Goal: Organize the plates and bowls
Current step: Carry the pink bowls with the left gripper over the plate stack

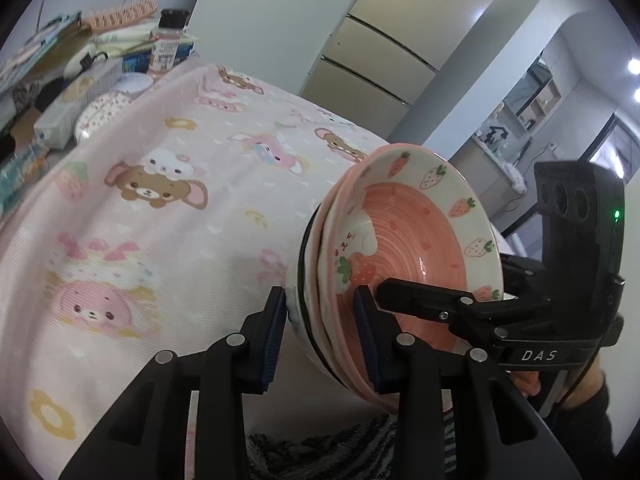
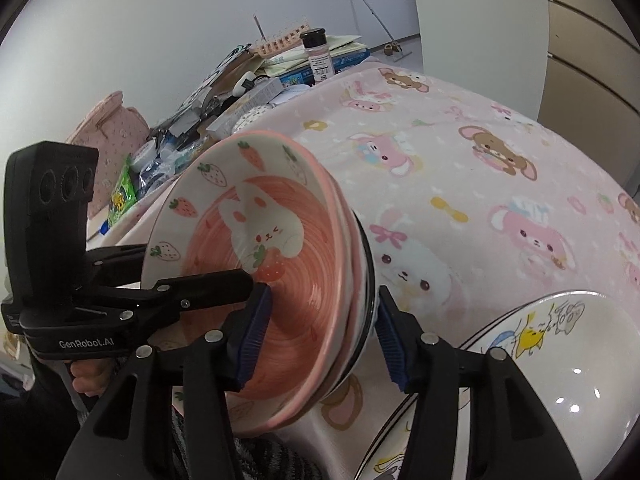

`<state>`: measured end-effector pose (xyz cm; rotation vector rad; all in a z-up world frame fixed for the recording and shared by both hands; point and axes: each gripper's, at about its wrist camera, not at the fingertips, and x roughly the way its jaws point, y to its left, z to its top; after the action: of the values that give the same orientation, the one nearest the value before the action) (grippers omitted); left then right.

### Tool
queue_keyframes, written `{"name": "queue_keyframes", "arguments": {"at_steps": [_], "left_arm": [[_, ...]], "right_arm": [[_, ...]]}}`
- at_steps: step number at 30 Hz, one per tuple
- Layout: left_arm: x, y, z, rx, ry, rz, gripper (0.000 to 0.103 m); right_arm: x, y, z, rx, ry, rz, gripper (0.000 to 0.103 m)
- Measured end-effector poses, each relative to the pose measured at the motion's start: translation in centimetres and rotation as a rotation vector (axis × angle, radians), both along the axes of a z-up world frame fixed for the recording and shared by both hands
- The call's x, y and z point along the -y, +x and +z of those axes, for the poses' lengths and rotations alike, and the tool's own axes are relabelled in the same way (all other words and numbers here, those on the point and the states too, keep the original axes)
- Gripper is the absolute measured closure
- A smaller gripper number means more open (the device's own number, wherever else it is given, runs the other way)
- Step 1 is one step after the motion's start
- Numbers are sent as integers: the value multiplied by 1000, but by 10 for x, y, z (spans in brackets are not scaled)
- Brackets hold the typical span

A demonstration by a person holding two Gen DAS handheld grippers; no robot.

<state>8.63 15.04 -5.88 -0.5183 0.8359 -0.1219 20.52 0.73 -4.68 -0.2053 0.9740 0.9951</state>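
A stack of bowls [image 1: 404,240] with a pink rabbit-and-strawberry bowl on top is held tilted on its side above a pink cartoon tablecloth [image 1: 160,200]. My left gripper [image 1: 320,332] is shut on one side of the stack's rims. My right gripper [image 2: 320,328] is shut on the opposite side of the same stack [image 2: 272,264]. Each gripper shows in the other's view: the right gripper [image 1: 420,300] and the left gripper [image 2: 200,284]. A white bowl with cartoon drawings [image 2: 560,360] lies on the cloth at the lower right of the right wrist view.
A white dotted bowl [image 1: 102,114] sits at the cloth's far edge. Behind it is clutter: boxes, books, a pink comb [image 1: 120,14], a black-capped bottle [image 1: 166,42]. A beige fridge [image 1: 400,32] stands beyond the table. A pink bag [image 2: 116,132] leans at the left.
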Motion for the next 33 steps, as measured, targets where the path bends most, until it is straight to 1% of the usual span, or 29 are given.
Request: {"name": "queue_keyframes", "arguments": {"at_steps": [2,4,6,8,11,13,16,18,21,23,29,33], "left_arm": [[-2,0,-1,2,-17,-5,66],[-2,2,-2,2,-23,-9,65],[-3,3,-3,0,-35,-12,64],[-6,4,-5,-3,-65,-14,64],[-14,5,-10,-13,-135,-11,64],[-16,4,-10,-12,-151,-4,64],[-16,2,-9,-5,-150,3,65],[-17,1,-6,3,-147,9,66],[-12,-1,3,18,-108,9,67],[-7,-3,12,32,-82,3,67],[9,-2,49,92,-50,-25,68],[35,2,77,131,-26,-64,68]], "right_arm": [[2,1,0,-5,11,-10,55],[6,6,-1,-38,37,-33,59],[11,10,-1,-71,66,-50,64],[14,13,-2,-89,87,-62,66],[15,13,-1,-97,107,-77,68],[18,14,0,-109,134,-96,72],[20,12,2,-98,152,-100,74],[23,13,2,-122,177,-106,74],[30,19,1,-175,232,-124,74],[36,22,5,-194,271,-135,73],[60,21,34,-182,343,-166,73],[88,17,58,-156,384,-204,73]]}}
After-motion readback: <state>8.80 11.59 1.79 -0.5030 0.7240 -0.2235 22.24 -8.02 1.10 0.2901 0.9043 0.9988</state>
